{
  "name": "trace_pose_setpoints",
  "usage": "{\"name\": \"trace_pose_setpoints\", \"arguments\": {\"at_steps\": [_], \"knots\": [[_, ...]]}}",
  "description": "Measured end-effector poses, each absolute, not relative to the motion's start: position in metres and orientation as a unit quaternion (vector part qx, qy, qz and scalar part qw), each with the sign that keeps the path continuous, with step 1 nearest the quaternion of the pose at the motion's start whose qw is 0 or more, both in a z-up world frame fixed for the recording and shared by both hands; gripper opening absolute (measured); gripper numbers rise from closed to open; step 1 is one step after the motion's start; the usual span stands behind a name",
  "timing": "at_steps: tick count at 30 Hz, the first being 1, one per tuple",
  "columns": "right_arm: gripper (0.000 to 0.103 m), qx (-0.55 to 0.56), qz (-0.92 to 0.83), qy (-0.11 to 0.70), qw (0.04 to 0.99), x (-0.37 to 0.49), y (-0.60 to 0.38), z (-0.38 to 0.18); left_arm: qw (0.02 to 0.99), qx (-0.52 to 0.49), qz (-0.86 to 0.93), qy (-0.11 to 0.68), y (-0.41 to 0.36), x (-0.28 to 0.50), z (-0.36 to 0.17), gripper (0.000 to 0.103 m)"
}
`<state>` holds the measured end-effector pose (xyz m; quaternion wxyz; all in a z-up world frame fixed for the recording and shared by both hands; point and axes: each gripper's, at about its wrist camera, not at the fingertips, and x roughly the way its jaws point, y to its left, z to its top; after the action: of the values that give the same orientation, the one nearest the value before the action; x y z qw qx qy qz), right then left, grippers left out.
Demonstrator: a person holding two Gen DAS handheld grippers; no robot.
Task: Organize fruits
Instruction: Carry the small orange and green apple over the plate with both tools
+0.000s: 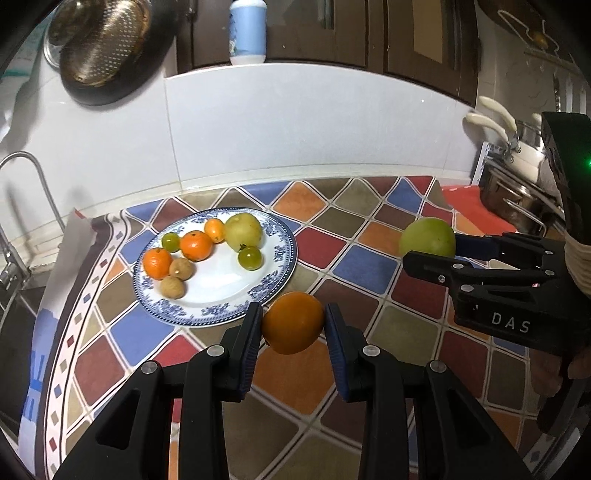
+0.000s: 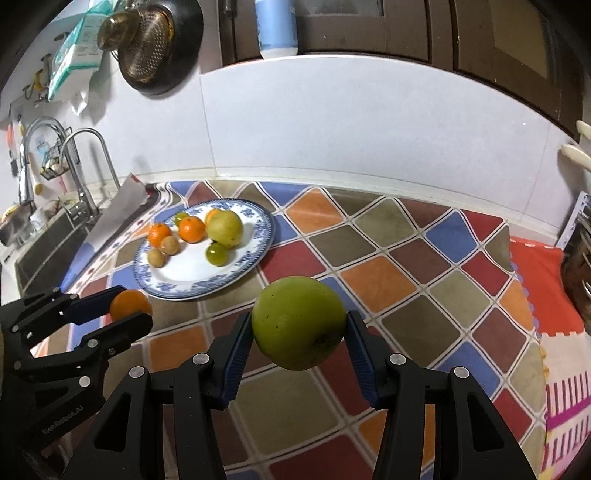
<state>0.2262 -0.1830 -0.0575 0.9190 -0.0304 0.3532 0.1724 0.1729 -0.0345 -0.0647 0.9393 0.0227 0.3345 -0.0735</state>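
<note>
My left gripper (image 1: pixel 293 323) is shut on an orange (image 1: pixel 293 322), held above the patterned counter just in front of the blue-and-white plate (image 1: pixel 275 275). The plate carries several fruits: small oranges, green tomatoes, brown longans and a pale green apple (image 1: pixel 243 232). My right gripper (image 2: pixel 299 328) is shut on a large green apple (image 2: pixel 298 326), lifted off the counter to the right of the plate (image 2: pixel 255 254). In the left wrist view the right gripper (image 1: pixel 424 245) shows at the right with its green apple (image 1: pixel 426 236). In the right wrist view the left gripper (image 2: pixel 127 308) holds the orange (image 2: pixel 129 302) at lower left.
A sink with a faucet (image 2: pixel 88 162) lies to the left of the counter. A pan and strainer (image 2: pixel 155 44) hang on the white wall, and a blue bottle (image 2: pixel 277 29) stands on the ledge. Pots (image 1: pixel 517 195) stand at the right. A red mat (image 2: pixel 543 291) covers the right end.
</note>
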Motion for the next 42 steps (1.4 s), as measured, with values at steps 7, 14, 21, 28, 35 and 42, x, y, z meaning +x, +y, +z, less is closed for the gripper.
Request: {"name": "trace_pose_setpoints", "arguments": {"at_steps": [7, 14, 21, 28, 35, 42], "knots": [[0.051, -0.027, 0.173, 0.343, 0.923, 0.201, -0.167, -0.047, 0.944, 0.016, -0.07, 0.323, -0.016, 0.15, -0.057, 0.034], [0.051, -0.025, 0.179, 0.338, 0.924, 0.184, -0.143, -0.04, 0.947, 0.019, -0.067, 0.313, 0.007, 0.137, -0.049, 0.034], [0.051, -0.027, 0.188, 0.331, 0.924, 0.176, -0.116, -0.035, 0.95, 0.022, -0.064, 0.305, 0.031, 0.132, -0.042, 0.034], [0.051, -0.022, 0.202, 0.325, 0.924, 0.183, -0.092, -0.032, 0.951, 0.028, -0.063, 0.301, 0.05, 0.143, -0.04, 0.034], [0.051, -0.02, 0.213, 0.328, 0.92, 0.205, -0.074, -0.034, 0.951, 0.033, -0.059, 0.301, 0.062, 0.169, -0.045, 0.034], [0.051, -0.028, 0.226, 0.347, 0.91, 0.239, -0.061, -0.048, 0.947, 0.035, -0.059, 0.315, 0.065, 0.2, -0.061, 0.034]]}}
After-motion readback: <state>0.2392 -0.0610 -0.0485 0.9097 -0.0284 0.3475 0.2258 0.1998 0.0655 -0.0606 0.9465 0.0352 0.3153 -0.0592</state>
